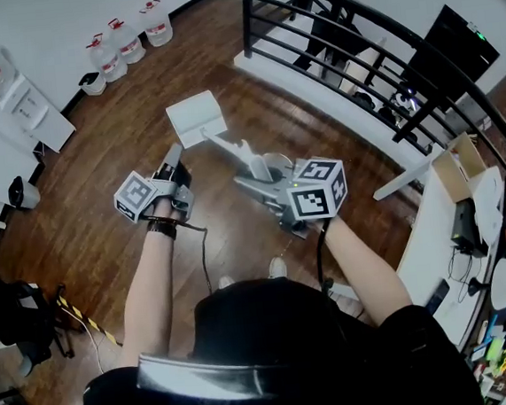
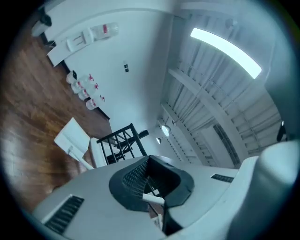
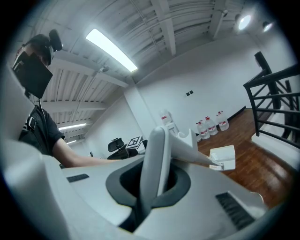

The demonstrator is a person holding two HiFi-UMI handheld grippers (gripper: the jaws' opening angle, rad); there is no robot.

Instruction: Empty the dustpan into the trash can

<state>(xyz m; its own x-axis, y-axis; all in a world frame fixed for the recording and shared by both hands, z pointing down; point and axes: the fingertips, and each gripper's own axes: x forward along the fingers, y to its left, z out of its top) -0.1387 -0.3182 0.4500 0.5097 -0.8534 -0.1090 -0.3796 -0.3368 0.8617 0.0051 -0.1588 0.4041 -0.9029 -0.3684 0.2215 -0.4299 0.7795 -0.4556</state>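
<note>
Closest in, black shirt [image 1: 274, 329] and two bare forearms stretched forward, one gripper at the end of each. Right gripper [image 1: 257, 175]: fingers closed tight on the grip end of the long white handle [image 1: 223, 145], nothing else between them. Left gripper [image 1: 174, 160]: fingers pressed together, apparently empty, held near the handle on its left side and apart from it. White dustpan [image 1: 198, 118] at the far end of the handle, well ahead of the right fingers and ahead-right of the left ones, over the wood floor [image 1: 90, 177]; cannot tell whether resting on the boards or lifted clear, nor whether holding any dirt.

Progress, judged from this: pan taken up by its handle, so the first part done. No trash can made out in any view, so carrying over to it, tipping above the rim and shaking out all yet to come. Probably somewhere in the early half of the job.

Counts: two grippers, each with one marker cube [image 1: 317, 188]; one dustpan with one handle; three water jugs [image 1: 124, 42] in a row by the wall, far beyond the fingers, plus one more on top of the dispenser [image 1: 30, 107] to their left; one black railing [image 1: 345, 46] off to the right of the right fingers; one cluttered tabletop [image 1: 427, 252] further right again
</note>
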